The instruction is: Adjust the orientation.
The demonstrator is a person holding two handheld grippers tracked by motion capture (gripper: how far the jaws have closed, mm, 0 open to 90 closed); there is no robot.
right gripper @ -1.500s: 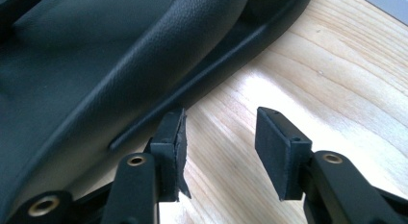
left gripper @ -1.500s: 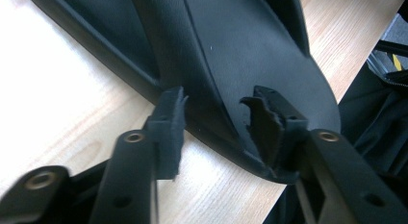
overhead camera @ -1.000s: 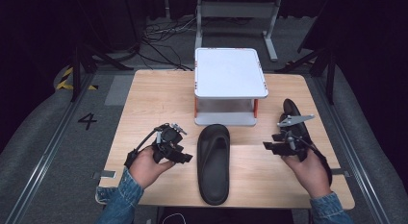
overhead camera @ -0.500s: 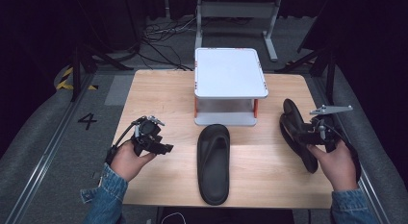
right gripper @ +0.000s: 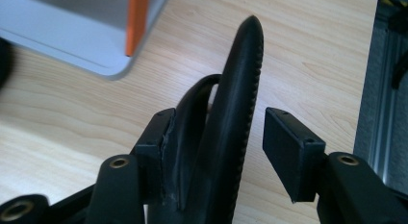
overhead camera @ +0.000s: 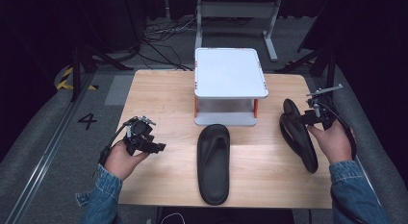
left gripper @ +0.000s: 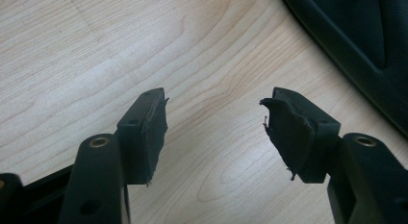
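White two-tier stand (overhead camera: 231, 72) at table (overhead camera: 159, 94) rear centre, orange posts. Black flip-flop (overhead camera: 213, 162) lies flat just in front of stand, sole down. Second flip-flop (overhead camera: 298, 135) right of stand, tipped on edge. Right gripper (right gripper: 214, 137) jaws wide, straddling second flip-flop; left pad touches strap, right pad apart from sole. Left gripper (left gripper: 214, 130) left-front of stand, jaws wide over bare wood, nothing between.

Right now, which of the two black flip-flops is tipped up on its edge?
The flip-flop near the table's right edge, between the right gripper's open jaws. The middle one lies flat, strap up.
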